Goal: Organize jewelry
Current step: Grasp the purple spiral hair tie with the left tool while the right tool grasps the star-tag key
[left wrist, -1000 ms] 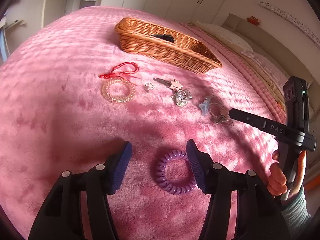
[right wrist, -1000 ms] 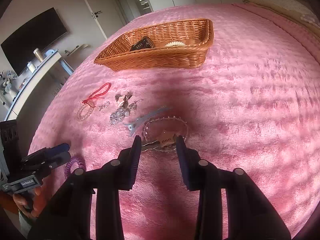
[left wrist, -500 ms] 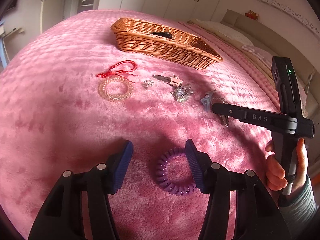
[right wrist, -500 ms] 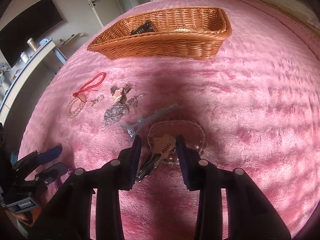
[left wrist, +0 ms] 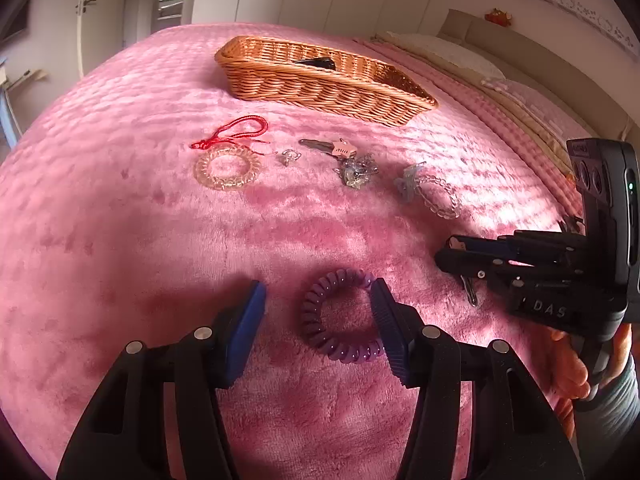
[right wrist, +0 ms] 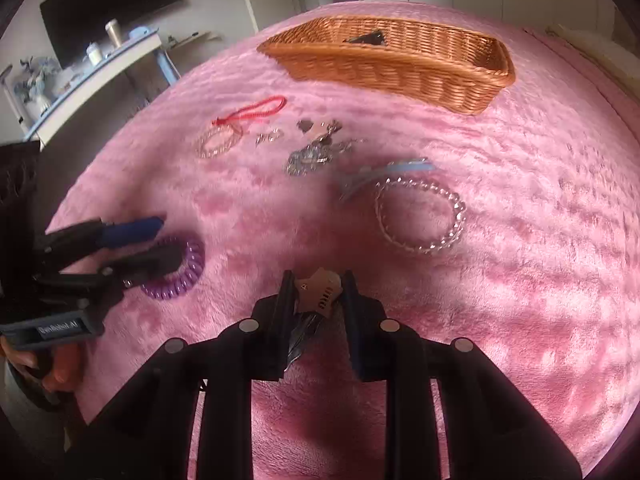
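Note:
My left gripper [left wrist: 318, 312] is open and straddles a purple spiral hair tie [left wrist: 340, 320] lying on the pink blanket; the tie touches the right pad. My right gripper [right wrist: 316, 292] is shut on a tan star-shaped hair clip [right wrist: 318, 292] and holds it just above the blanket; it also shows in the left wrist view [left wrist: 456, 252]. A wicker basket [left wrist: 320, 80] stands at the back with a dark item inside. A clear bead bracelet [right wrist: 420, 216] and a blue clip [right wrist: 384, 174] lie ahead of the right gripper.
On the blanket lie a red cord [left wrist: 236, 132], a clear spiral tie [left wrist: 226, 168], a small silver charm [left wrist: 290, 156], a second star clip [left wrist: 332, 148] and a crystal ornament [left wrist: 356, 172]. A desk [right wrist: 92, 76] and a TV stand off the bed's left.
My right gripper closed on the star clip and lifted it back off the bead bracelet. My left gripper edged forward around the purple tie.

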A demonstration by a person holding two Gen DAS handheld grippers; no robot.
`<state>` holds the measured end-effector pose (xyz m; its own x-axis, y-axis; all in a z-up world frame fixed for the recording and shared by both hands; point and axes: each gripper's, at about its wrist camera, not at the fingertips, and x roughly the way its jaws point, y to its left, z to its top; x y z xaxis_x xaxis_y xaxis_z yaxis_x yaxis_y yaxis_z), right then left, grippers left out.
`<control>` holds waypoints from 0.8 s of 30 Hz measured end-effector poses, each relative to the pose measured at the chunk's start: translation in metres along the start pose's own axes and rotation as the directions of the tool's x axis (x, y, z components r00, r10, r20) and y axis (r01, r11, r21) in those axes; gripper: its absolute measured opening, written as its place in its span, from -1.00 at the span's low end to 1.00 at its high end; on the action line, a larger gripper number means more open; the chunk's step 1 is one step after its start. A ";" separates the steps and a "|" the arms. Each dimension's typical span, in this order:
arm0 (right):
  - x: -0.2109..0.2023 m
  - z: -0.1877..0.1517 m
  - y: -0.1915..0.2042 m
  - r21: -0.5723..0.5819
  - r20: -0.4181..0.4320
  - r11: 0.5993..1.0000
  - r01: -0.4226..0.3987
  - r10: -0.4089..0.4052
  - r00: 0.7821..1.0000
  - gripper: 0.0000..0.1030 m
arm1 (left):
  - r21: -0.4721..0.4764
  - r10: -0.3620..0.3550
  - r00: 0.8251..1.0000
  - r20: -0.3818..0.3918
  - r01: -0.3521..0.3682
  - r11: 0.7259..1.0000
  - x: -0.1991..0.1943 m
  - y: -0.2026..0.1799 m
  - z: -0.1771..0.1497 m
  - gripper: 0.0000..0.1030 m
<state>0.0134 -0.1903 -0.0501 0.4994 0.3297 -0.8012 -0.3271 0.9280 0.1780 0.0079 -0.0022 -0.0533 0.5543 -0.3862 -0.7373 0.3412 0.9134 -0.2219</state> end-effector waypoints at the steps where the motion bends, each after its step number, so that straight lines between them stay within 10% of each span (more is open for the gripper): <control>1: -0.002 -0.001 0.000 0.006 0.002 1.000 -0.009 0.009 1.000 -0.56 | 0.005 0.005 1.000 0.000 -0.005 1.000 -0.001 -0.001 -0.001 0.01; 5: -0.019 -0.014 -0.009 0.092 0.044 0.995 -0.039 0.035 0.998 0.06 | 0.018 -0.001 1.000 -0.001 0.001 1.000 -0.008 -0.002 -0.007 0.01; 9: -0.020 -0.025 0.003 0.106 0.033 0.994 0.011 -0.015 0.999 0.06 | -0.011 -0.025 1.000 0.001 0.025 1.000 -0.008 0.004 -0.007 -0.03; 18: -0.006 -0.017 0.027 0.121 0.037 0.975 0.186 -0.192 0.981 -0.70 | 0.036 0.087 0.996 0.002 -0.087 0.996 -0.003 -0.006 -0.009 -0.32; 24: -0.015 -0.020 0.027 0.120 0.064 0.980 0.158 -0.166 0.984 -0.74 | 0.075 0.158 0.987 0.037 -0.160 0.984 -0.007 -0.013 -0.013 -0.82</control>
<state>-0.0193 -0.1737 -0.0450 0.5974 0.1813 -0.7812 -0.1457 0.9824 0.1166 -0.0098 -0.0098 -0.0538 0.6289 -0.2414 -0.7390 0.3038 0.9513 -0.0523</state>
